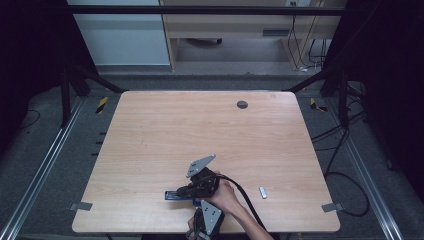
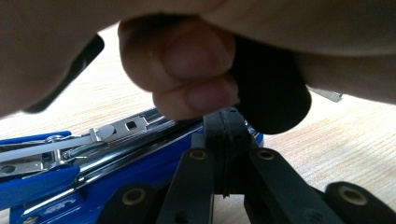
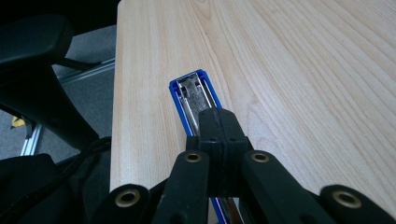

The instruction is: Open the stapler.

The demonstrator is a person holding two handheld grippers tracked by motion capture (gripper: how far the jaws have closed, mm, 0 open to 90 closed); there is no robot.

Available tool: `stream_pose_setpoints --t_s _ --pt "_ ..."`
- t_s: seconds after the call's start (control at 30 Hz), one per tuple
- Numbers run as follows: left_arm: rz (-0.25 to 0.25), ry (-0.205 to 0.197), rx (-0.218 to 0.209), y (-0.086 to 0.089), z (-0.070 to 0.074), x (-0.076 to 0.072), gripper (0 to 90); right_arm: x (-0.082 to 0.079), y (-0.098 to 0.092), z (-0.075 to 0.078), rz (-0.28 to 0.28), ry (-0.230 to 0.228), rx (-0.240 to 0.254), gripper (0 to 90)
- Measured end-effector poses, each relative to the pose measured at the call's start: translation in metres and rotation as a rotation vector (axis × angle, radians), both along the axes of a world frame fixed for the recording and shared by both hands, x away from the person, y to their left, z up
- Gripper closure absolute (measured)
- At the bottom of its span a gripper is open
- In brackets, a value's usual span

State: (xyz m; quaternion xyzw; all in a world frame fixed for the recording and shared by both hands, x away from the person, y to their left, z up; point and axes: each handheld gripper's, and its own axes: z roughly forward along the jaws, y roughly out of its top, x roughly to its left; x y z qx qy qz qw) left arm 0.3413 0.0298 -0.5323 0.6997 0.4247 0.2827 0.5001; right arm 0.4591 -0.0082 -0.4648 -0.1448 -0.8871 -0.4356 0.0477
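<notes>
The blue stapler (image 1: 176,195) lies opened flat on the table (image 1: 200,130) near the front edge, w/ its metal staple channel facing up. Both grippers sit on it w/ jaws closed flat together, nothing clamped: right gripper (image 3: 219,122) tips rest on the channel, left gripper (image 2: 226,122) tips just at the stapler's near side. The staple strip (image 1: 263,192) lies well apart, off to the right. Stapler's long axis runs straight away from the right fingers (image 3: 211,133), far end toward the table's left edge; best to press lightly, keep it from sliding, then fetch the strip.
</notes>
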Motion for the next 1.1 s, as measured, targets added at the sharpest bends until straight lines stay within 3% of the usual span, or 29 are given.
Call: stream_pose_setpoints --t_s 0.8,1.1 --pt "0.004 0.001 0.004 0.0005 0.0001 0.0 89.5 -0.0029 0.0085 -0.0029 -0.007 -0.027 -0.097 90.0" --pt "0.004 0.001 0.004 0.0004 0.0001 0.0 89.6 -0.0028 0.0088 -0.0034 -0.007 -0.027 -0.094 90.0"
